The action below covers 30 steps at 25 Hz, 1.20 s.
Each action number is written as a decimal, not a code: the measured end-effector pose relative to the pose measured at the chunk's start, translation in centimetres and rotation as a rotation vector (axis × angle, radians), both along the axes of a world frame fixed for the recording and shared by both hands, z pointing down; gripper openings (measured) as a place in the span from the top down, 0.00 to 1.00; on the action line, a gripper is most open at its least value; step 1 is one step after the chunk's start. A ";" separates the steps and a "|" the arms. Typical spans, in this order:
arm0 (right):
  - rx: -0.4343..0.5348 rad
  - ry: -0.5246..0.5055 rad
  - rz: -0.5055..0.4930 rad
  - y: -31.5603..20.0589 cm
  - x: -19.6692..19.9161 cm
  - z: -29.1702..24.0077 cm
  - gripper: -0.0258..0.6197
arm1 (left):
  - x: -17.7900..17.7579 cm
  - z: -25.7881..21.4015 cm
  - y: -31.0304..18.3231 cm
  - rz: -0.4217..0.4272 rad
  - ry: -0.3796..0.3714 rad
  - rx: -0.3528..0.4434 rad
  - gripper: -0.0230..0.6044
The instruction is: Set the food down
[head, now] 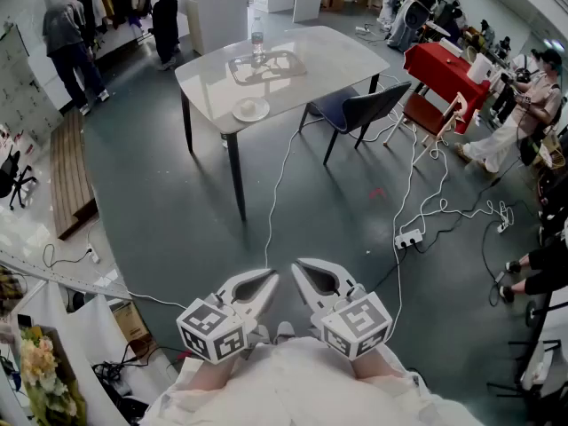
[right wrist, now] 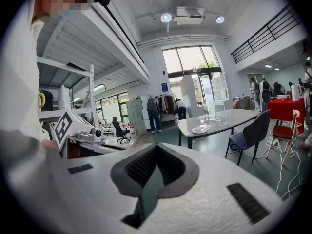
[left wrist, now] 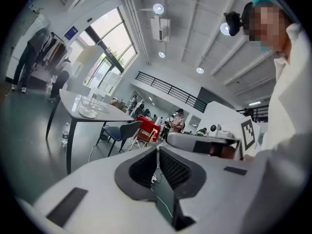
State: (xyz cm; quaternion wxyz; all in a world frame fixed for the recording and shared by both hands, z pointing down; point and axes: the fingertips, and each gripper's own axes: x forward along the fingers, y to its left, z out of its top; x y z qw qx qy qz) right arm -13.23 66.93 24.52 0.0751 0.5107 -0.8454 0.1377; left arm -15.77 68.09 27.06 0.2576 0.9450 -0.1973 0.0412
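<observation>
Both grippers hang low in front of the person's body, over the grey floor. My left gripper (head: 271, 280) (left wrist: 157, 152) is shut with nothing between its jaws. My right gripper (head: 300, 267) (right wrist: 156, 150) is beside it, also shut and empty. Well ahead stands a pale table (head: 328, 56) (left wrist: 105, 112) (right wrist: 234, 117). On it are a white plate (head: 251, 109) (left wrist: 87, 113) (right wrist: 199, 129) near its front edge, a clear tray (head: 264, 63) and a water bottle (head: 257, 38). I cannot make out any food.
A dark chair (head: 359, 109) stands at the table's right, with a red table (head: 444, 69) beyond it. White cables and a power strip (head: 408, 238) lie on the floor ahead to the right. Shelving and boxes crowd the left. Several people stand around the room's edges.
</observation>
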 end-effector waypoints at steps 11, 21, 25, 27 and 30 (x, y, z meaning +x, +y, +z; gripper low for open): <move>0.005 0.006 0.015 0.3 0.3 -0.1 0.96 | 0.0 -0.7 -0.1 0.001 0.002 0.012 0.92; -0.010 -0.054 0.013 0.7 0.8 0.9 0.96 | 1.2 0.1 0.2 -0.012 0.004 -0.002 0.92; -0.014 -0.031 -0.032 0.8 0.9 1.9 0.96 | 2.0 0.5 -0.1 -0.022 0.028 -0.025 0.92; -0.007 -0.021 -0.044 0.9 1.3 2.0 0.96 | 2.5 0.6 -0.3 -0.037 0.033 -0.024 0.92; -0.012 -0.027 -0.046 1.1 2.6 2.3 0.96 | 3.1 1.0 -0.4 -0.069 0.035 -0.031 0.92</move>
